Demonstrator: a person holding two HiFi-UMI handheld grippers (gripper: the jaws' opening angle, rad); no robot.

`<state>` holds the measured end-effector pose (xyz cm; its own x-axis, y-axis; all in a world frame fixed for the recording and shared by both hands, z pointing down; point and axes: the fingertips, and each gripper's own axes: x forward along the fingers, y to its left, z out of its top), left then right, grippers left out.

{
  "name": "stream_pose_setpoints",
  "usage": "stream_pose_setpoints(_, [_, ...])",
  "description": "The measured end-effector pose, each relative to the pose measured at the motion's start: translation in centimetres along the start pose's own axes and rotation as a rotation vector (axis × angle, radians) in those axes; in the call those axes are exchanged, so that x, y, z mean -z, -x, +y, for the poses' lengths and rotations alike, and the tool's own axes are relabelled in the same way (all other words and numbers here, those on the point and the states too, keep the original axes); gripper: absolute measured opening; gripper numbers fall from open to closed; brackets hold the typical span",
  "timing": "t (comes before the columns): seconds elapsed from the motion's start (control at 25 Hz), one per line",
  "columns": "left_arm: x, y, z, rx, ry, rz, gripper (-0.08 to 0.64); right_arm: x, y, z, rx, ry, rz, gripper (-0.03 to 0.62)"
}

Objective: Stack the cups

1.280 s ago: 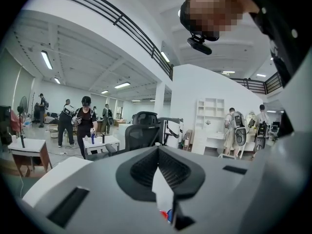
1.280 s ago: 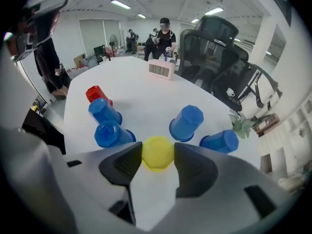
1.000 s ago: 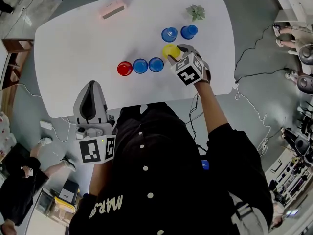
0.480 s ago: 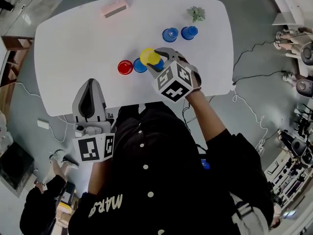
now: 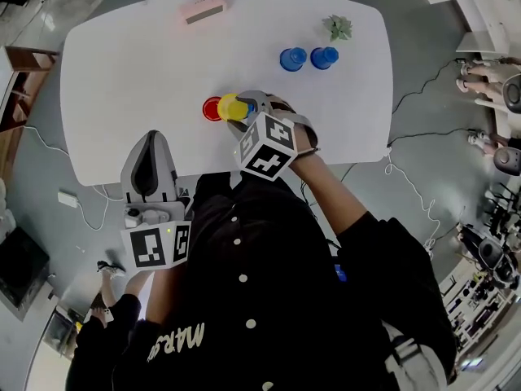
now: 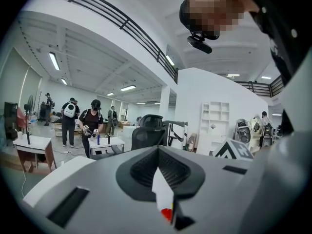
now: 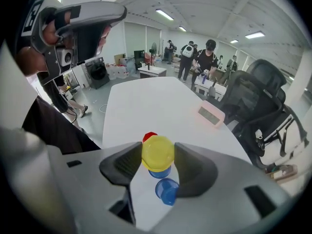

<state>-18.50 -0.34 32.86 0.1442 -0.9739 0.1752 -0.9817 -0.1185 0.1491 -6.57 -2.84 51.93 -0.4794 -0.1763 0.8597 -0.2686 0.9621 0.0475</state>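
Observation:
My right gripper [image 5: 234,108] is shut on a yellow cup [image 5: 229,106] and holds it upside down above the row of cups on the white table [image 5: 122,72]. In the right gripper view the yellow cup [image 7: 158,152] sits between the pads, directly above a blue cup [image 7: 161,172]. A second blue cup [image 7: 167,191] stands nearer to me, and a red cup [image 7: 149,136] just beyond. The red cup [image 5: 211,109] touches the yellow one's left side in the head view. Two more blue cups [image 5: 291,59] [image 5: 324,57] stand farther back. My left gripper [image 5: 151,142] hangs off the table's near edge, shut and holding nothing.
A pink box [image 5: 203,9] lies at the table's far edge and a small green plant [image 5: 337,28] at the far right. People stand at other tables in the room behind. An office chair [image 7: 253,101] is beside the table.
My right gripper has carried the yellow cup left, from near the two far blue cups to over the row beside the red cup. The left gripper has stayed put.

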Motion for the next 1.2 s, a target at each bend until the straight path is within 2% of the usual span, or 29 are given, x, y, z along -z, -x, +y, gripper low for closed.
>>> stream_pose_setpoints(0.32, [0.5,0.3,0.8,-0.009,0.007,0.012,0.011,0.6,-2.1,0.8,-0.015,0.026,0.045,0.213])
stream_pose_setpoints(0.88, [0.7,0.1,1.3,-0.011,0.021,0.019,0.011,0.1,-2.4,1.0,-0.013,0.032,0.029,0.218])
stream_pose_setpoints(1.12, [0.6,-0.3,1.2,-0.007,0.021,0.017,0.011,0.1,-2.0,1.0,-0.031,0.015,0.016,0.276])
stream_pose_setpoints(1.2, [0.6,-0.5,1.1,-0.003,0.018,0.015,0.011,0.0,-1.3,0.6,-0.026,0.005,-0.003,0.276])
